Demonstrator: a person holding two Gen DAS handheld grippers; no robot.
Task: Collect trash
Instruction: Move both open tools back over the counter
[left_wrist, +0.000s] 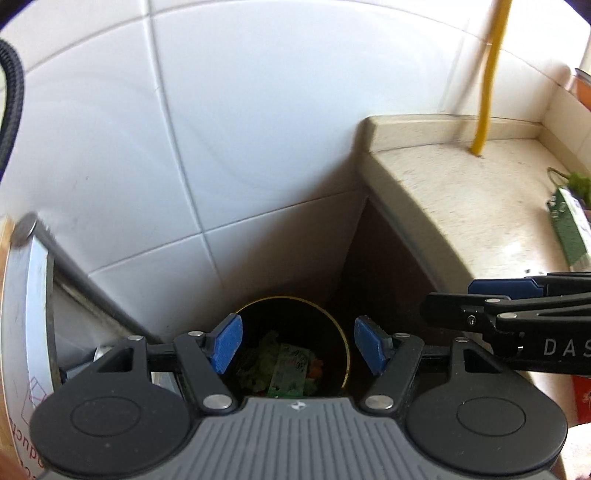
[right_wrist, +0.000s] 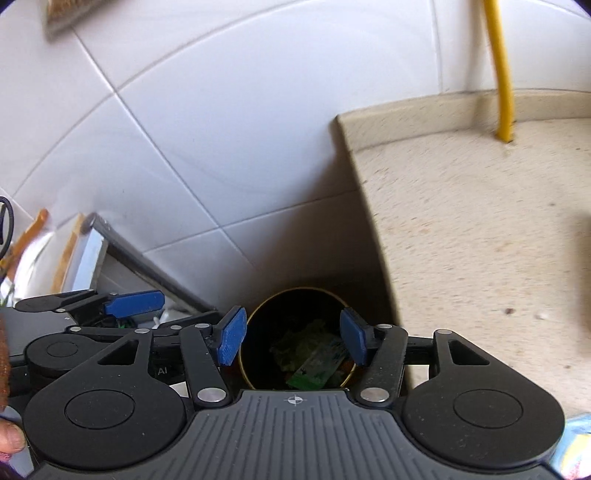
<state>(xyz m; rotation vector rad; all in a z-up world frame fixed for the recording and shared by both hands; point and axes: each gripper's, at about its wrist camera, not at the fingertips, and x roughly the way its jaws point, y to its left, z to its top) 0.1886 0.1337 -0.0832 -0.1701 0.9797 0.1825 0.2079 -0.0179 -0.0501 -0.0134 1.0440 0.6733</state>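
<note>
Both grippers (left_wrist: 297, 343) (right_wrist: 293, 339) open over bin (right_wrist: 255, 332); "DAS" legible.

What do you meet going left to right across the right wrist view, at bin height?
Left gripper → right gripper's left blue pad → trash bin holding green wrappers → right blue pad → beige countertop.

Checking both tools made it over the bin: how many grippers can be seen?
2. The left gripper is open above the trash bin. The right gripper is open above the same bin, beside the counter. Each shows at the edge of the other's view.
</note>
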